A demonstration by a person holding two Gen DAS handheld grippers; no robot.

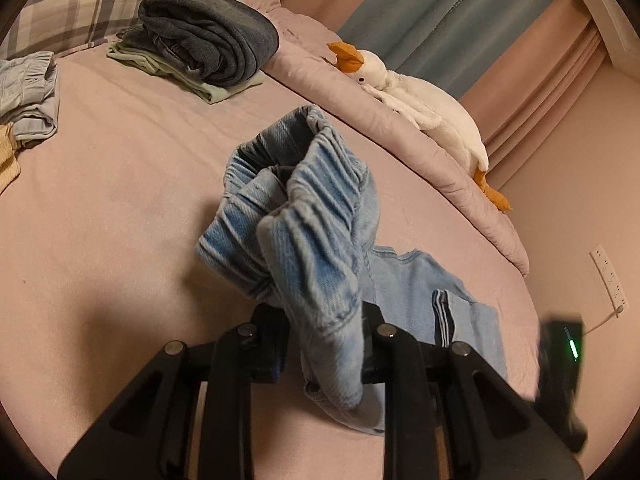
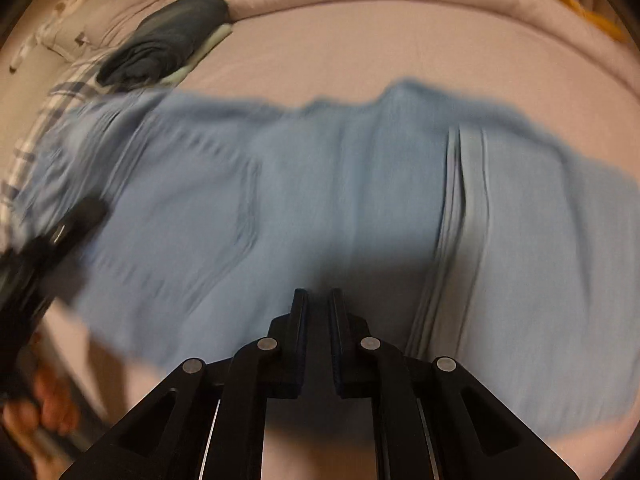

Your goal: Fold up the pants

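Light blue denim pants (image 1: 308, 236) lie on a pink bed (image 1: 120, 200). My left gripper (image 1: 324, 320) is shut on the bunched elastic waistband and holds it lifted above the bed; the rest of the pants (image 1: 420, 292) trails flat behind. In the blurred right wrist view the pants (image 2: 320, 200) spread across the bed, with a striped side seam (image 2: 460, 220) at right. My right gripper (image 2: 319, 300) hovers over the pants with its jaws nearly together and nothing between them. The left gripper (image 2: 52, 240) shows at far left.
A stack of folded dark and green clothes (image 1: 200, 48) sits at the back. A plaid pillow (image 1: 80, 0), crumpled pale garments (image 1: 28, 92), a rolled quilt (image 1: 380, 120) and a plush duck (image 1: 420, 100) line the bed's edges. A wall socket (image 1: 608, 276) is right.
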